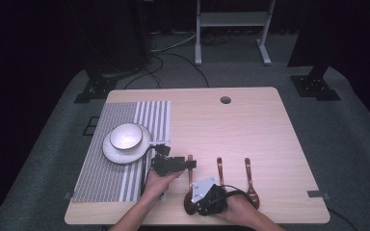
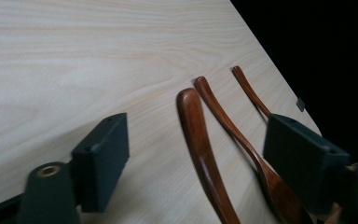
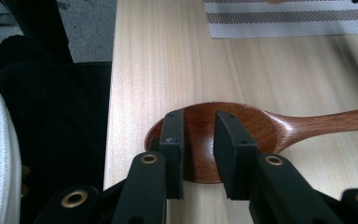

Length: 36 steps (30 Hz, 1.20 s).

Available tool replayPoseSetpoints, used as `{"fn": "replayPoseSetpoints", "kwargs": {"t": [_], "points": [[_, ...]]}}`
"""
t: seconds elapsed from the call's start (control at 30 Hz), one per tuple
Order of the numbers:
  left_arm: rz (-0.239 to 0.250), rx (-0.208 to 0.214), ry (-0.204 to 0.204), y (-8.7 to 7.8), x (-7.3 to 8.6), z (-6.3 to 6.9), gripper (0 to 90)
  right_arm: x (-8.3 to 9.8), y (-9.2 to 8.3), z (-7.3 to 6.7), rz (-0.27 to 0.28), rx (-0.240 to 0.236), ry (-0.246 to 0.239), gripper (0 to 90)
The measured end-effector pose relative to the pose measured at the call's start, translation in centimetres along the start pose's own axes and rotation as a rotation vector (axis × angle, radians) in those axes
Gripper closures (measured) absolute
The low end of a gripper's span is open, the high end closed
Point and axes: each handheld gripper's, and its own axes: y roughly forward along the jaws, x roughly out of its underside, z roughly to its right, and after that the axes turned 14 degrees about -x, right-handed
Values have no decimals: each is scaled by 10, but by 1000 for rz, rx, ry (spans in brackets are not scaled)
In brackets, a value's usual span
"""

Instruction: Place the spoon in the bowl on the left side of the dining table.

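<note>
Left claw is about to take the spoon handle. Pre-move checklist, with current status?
1. Left claw open and astride the nearest spoon's handle: ok.
2. Pads pressing on that handle: not ok, both stand clear of it.
3. Middle spoon outside the closing path: cannot tell, it runs under the far pad.
4. Right claw over the spoon bowl, jaws close together: ok.
5. Right claw tips actually pinning the bowl: cannot tell.
6. Handle lifted off the table: cannot tell.
</note>
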Motion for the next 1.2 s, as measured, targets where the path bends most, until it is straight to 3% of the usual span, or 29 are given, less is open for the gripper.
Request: {"fn": "replayPoseSetpoints", "kwargs": {"t": [0.2,0.23,0.33,0.4,0.53,0.67,0.9,1.07,1.2], "points": [[-7,4,-4,5,1,-3,377,1,0,0,0,0,-11,724],[-4,30,-35,6,2,-5,419,1,0,0,4,-2,-14,724],[2,52,-54,5,3,-8,460,2,0,0,8,-3,-17,724],[9,67,-59,4,4,-11,569,1,0,0,5,-3,-24,724],[14,84,-65,3,4,-12,686,2,0,1,6,-5,-25,724],[22,87,-58,3,3,-11,730,3,-1,1,14,-11,-26,724],[20,115,-90,4,3,-12,772,3,-1,1,11,-12,-43,723],[27,155,-110,4,4,-13,790,3,-2,1,5,-12,-51,705],[46,201,-152,3,3,-15,819,2,-3,1,-4,-13,-56,650]]}}
